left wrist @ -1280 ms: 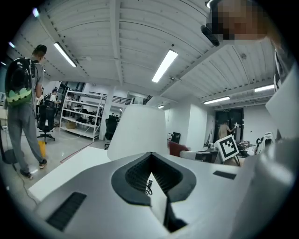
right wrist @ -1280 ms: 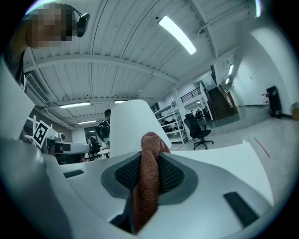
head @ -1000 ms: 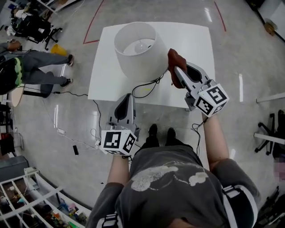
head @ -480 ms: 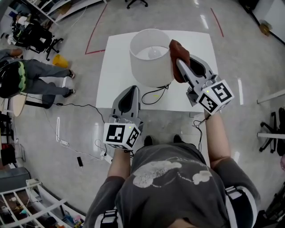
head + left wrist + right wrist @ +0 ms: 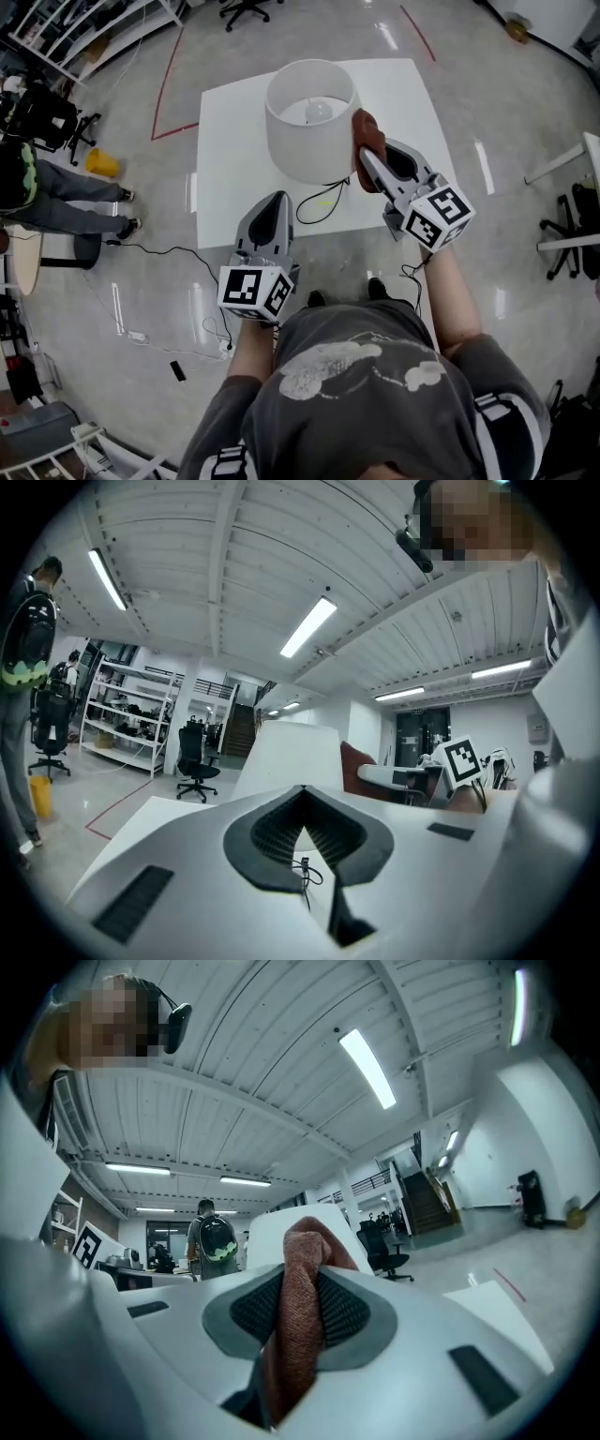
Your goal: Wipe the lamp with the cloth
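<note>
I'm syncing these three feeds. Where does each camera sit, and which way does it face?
Head view: on the person's head, looking steeply down on the lamp, white table, both forearms and torso.
Left gripper view: on the left gripper, looking along its shut, empty fingers toward the lamp.
Right gripper view: on the right gripper, looking along fingers shut on the cloth toward the lamp.
Shared: all three show the lamp and cloth.
</note>
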Demonstrator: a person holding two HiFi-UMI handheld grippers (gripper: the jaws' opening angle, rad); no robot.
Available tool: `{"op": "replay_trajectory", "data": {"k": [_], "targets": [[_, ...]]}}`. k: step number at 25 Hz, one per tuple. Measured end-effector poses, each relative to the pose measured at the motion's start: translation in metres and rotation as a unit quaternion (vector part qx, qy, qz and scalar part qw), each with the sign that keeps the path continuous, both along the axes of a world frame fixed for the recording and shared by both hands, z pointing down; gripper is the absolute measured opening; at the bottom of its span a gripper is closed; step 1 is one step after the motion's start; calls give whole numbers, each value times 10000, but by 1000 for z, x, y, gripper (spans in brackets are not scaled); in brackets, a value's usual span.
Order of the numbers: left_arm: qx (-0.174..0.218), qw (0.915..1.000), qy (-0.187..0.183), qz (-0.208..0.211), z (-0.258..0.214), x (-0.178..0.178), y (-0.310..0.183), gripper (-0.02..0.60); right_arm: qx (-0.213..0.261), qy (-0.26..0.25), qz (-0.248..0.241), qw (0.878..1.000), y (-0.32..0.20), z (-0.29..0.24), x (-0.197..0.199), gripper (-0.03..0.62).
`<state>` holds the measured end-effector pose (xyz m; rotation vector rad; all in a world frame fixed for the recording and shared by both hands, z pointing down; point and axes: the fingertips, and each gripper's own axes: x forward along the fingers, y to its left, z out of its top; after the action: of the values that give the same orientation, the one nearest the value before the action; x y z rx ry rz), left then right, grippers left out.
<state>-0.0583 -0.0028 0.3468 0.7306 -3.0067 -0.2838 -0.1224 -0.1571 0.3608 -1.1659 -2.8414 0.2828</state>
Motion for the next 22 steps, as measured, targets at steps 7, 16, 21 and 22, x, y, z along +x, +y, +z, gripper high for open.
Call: {"op": "replay_trajectory", "data": {"k": [7, 16, 21, 22], "targets": [[109, 9983, 348, 452, 31, 8, 13, 8, 261, 424, 426, 9979, 12, 34, 21, 86], [141, 9932, 737, 895, 61, 13, 42, 8, 334, 864, 1011, 9906, 32, 69, 36, 86], [165, 9917, 858, 938, 73, 16, 44, 8, 402, 1011, 1139, 9875, 32, 82, 55, 86], [180, 9917, 865, 937, 72, 16, 41, 8, 405, 1056, 1146, 9870, 30, 83, 59, 86]]}}
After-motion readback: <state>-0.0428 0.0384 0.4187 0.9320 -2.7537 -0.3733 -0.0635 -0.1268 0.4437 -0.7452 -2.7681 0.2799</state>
